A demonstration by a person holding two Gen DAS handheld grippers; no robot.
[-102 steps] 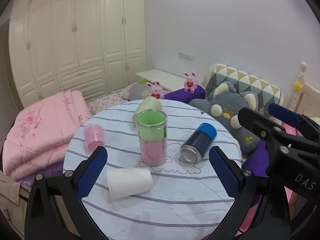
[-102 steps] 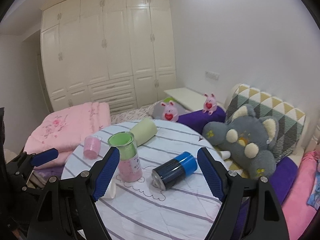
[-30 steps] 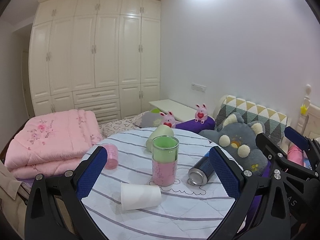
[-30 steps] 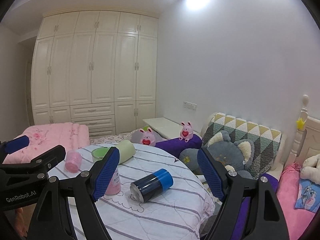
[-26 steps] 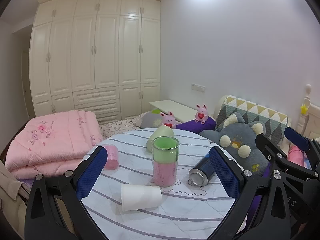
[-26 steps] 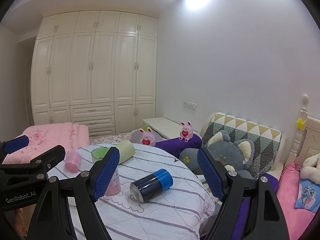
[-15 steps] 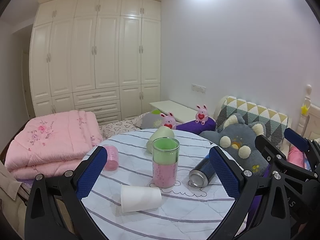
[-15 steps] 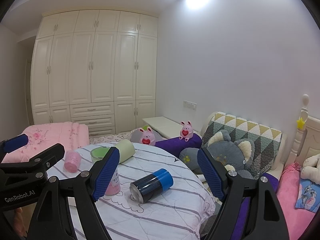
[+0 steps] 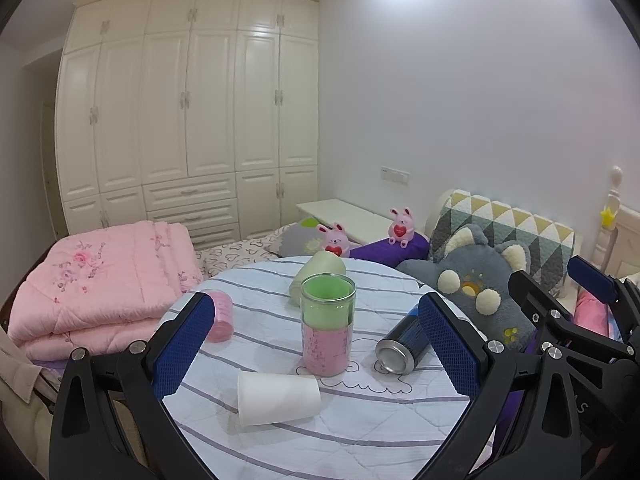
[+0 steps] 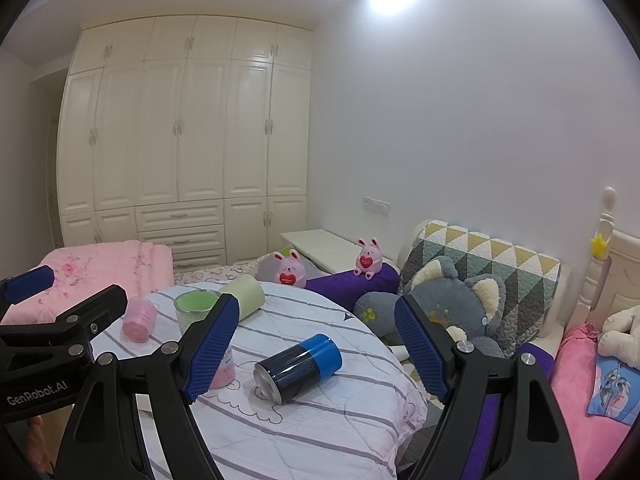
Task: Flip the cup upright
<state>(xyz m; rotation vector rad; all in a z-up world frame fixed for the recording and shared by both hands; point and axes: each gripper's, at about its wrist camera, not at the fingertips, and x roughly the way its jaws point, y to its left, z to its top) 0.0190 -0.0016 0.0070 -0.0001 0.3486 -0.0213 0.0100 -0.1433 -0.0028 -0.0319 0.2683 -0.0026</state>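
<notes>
A round table [image 9: 360, 436] with a striped cloth holds several cups. A tall green and pink cup [image 9: 327, 324] stands upright in the middle. A white cup [image 9: 277, 398] lies on its side at the front. A dark can-like cup with a blue end [image 9: 402, 344] lies on its side to the right, also seen in the right wrist view [image 10: 298, 368]. A pale green cup [image 9: 318, 274] lies at the back. A small pink cup [image 9: 220, 316] sits at the left. My left gripper [image 9: 316, 348] is open, held back from the table. My right gripper [image 10: 316, 344] is open, above the table's right side.
A folded pink quilt [image 9: 100, 280] lies left of the table. A grey plush toy [image 9: 476, 292] and cushions sit on the right by the headboard. Two pink bunny toys [image 9: 334, 240] sit behind the table. White wardrobes [image 9: 188, 120] fill the back wall.
Since 3.4 s ago both grippers have pulled back and up from the table, so the cups look smaller. Over the last second hardly anything has moved.
</notes>
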